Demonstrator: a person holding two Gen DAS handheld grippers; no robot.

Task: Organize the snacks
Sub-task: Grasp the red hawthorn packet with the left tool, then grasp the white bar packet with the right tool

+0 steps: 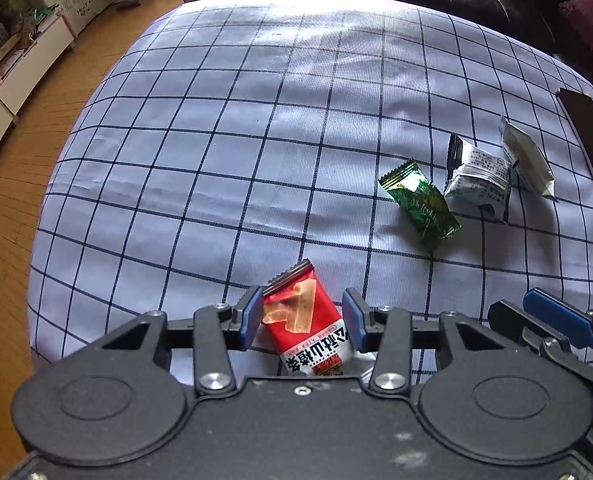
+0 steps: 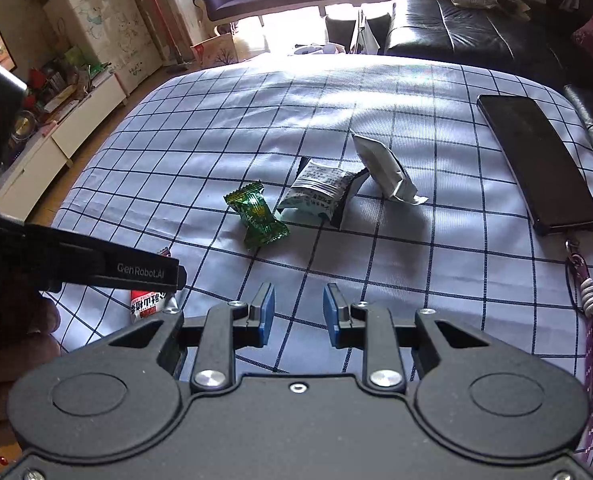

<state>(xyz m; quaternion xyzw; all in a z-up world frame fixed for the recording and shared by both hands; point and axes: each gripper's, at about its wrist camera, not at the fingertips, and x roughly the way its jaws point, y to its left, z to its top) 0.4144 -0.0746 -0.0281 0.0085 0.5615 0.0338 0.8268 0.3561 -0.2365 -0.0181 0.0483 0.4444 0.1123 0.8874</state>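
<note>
A red snack packet (image 1: 304,322) lies on the worktop (image 1: 256,140), which is covered with a white cloth with dark blue lines in squares. The packet is shiny red with a see-through window showing something brown inside, and a white band at one end with big black Chinese letters, upside down from the left wrist view. It sits between the blue fingers (image 1: 250,318) of the left gripper (image 1: 302,318), which are spread apart; the left pad looks to be just at the packet's edge and the right pad stands a little away. In the right wrist view only the white end of it (image 2: 150,304) peeks out under the left gripper's black arm, which says "GenRobot.AI". The right gripper (image 2: 298,314) hovers over bare cloth with its fingers apart and nothing in them. Further out lies a green candy wrapper (image 2: 258,216) with gold edges and writing that starts "Melty". Just beside it is a white packet with small black print (image 2: 320,194), too small to read, and then a plain white packet (image 2: 384,168) tipped up on its side. A black phone (image 2: 536,164) with a purple strap (image 2: 590,344) lies near the right edge.
</note>
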